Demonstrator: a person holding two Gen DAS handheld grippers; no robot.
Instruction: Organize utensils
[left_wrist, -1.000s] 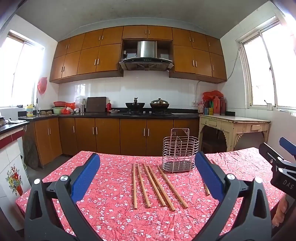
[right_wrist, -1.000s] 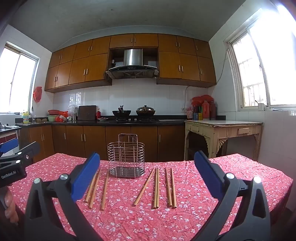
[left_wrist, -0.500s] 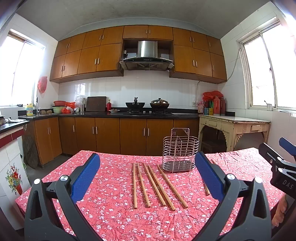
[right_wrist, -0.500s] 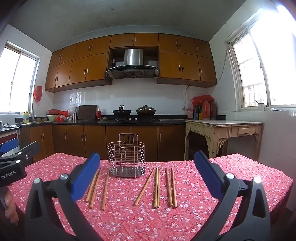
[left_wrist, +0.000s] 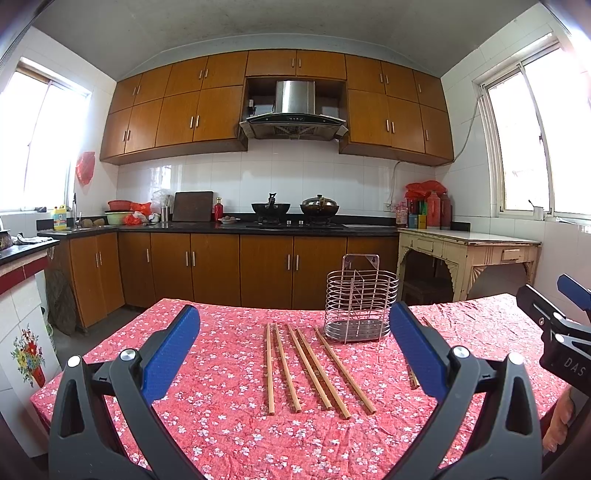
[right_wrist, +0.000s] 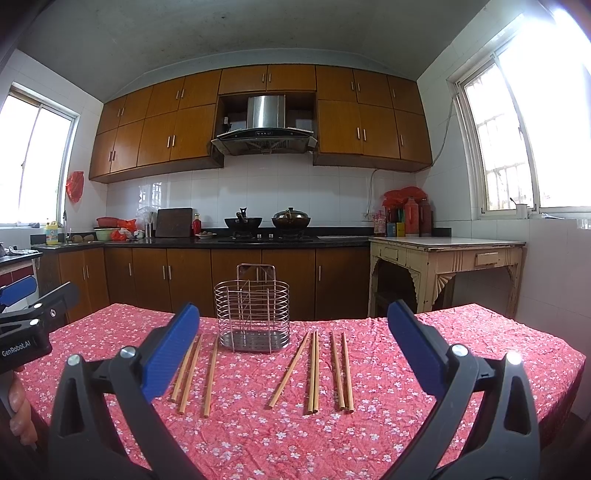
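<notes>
Left wrist view matches half a second ago: nothing moved. Left claw (left_wrist: 294, 347) and right claw (right_wrist: 293, 347) hang wide open, empty. Chopsticks (right_wrist: 313, 371) lie on the table (right_wrist: 461, 369) either side of the wire rack (right_wrist: 252, 317); sorting unstarted.

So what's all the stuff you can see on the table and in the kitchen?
chopsticks: five, light wood, flat on the cloth left of the holder
more chopsticks: five, light wood, flat right of the holder
utensil holder: one, silver wire, upright, mid-table
tablecloth: one, red with white flowers, covers the table
woks: two, dark, on the stove
side table: one, cream, by the right wall
left gripper: blue pads, jaws open, above the cloth
right gripper: blue pads, jaws open, above the cloth
</notes>
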